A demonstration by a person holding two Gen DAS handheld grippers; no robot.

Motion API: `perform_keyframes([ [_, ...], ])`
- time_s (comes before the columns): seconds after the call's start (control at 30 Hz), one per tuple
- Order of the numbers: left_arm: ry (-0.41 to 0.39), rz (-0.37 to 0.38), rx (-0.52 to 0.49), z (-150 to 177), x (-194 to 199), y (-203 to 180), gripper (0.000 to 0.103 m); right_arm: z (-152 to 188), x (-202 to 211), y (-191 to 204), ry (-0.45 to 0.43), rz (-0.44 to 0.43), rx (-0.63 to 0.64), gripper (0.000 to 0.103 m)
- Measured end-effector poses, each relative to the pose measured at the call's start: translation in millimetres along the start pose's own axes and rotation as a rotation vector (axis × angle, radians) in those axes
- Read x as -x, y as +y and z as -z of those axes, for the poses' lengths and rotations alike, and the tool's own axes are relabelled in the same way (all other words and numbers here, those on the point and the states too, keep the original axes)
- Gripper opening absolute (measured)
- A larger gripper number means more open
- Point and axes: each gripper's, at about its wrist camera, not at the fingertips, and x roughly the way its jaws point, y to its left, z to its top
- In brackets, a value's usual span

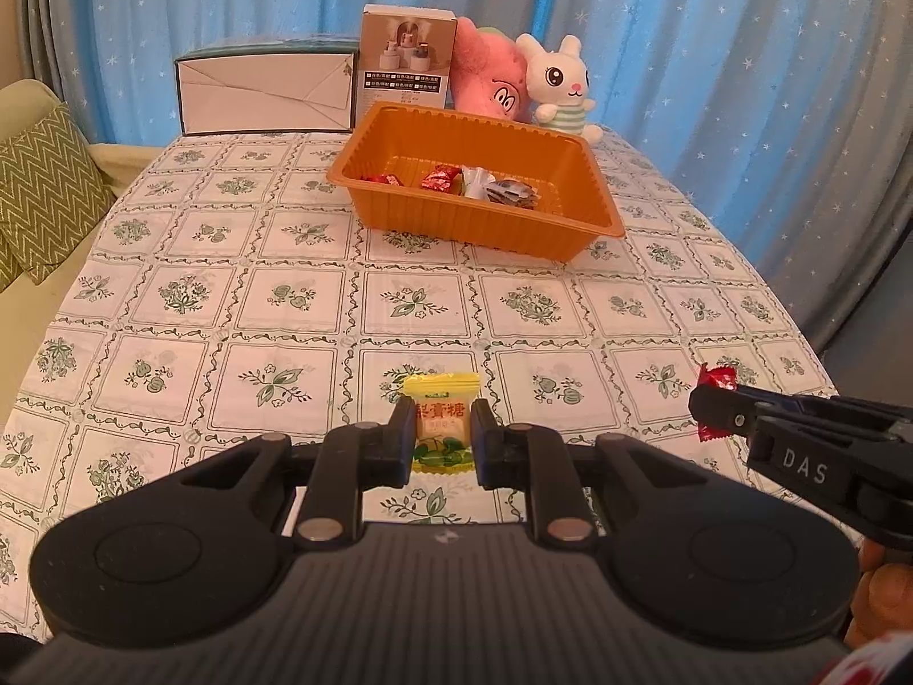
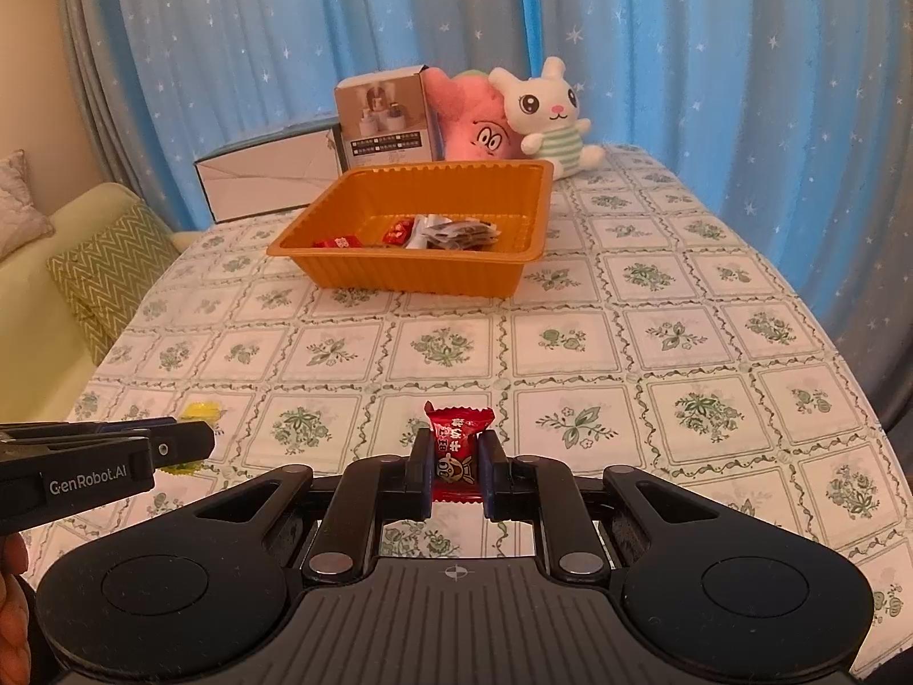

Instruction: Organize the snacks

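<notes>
My left gripper (image 1: 443, 416) is shut on a yellow wrapped candy (image 1: 442, 428), held above the flowered tablecloth. A red wrapped candy (image 2: 456, 445) sits clamped in my right gripper (image 2: 456, 451), also off the table. In the left wrist view the right gripper (image 1: 713, 405) shows at the right edge with the red candy (image 1: 716, 379) poking out. The right wrist view has the left gripper (image 2: 194, 439) at its left edge with a bit of yellow candy (image 2: 200, 410). Farther back stands an orange tray (image 1: 394, 140) (image 2: 530, 171) holding several wrapped snacks (image 1: 485, 182) (image 2: 433, 231).
Behind the tray stand a white flat box (image 1: 265, 91), a small product box (image 1: 408, 54), a pink plush (image 1: 488, 77) and a white bunny plush (image 1: 556, 83). A sofa with a zigzag cushion (image 1: 43, 188) lies left of the table. Blue star curtains hang behind.
</notes>
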Motion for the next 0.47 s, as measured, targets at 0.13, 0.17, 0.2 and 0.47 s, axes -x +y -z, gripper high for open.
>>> perform_keyframes([
  [0.13,-0.001,0.005,-0.003,0.0,1.4,-0.3,0.018,-0.6,2.5,-1.6,-0.002,0.003,0.003,0.016],
  [0.17,-0.001,0.007,-0.004,-0.3,1.4,-0.7,0.018,-0.8,2.9,-2.3,-0.002,0.004,0.003,0.016],
  [0.2,-0.001,0.007,-0.005,-0.6,1.3,-0.9,0.018,-1.2,3.2,-2.6,-0.002,0.006,0.003,0.016],
  [0.47,-0.004,0.012,-0.013,-4.8,-0.4,-1.8,0.018,-6.7,2.6,-5.1,-0.004,0.012,0.005,0.016],
])
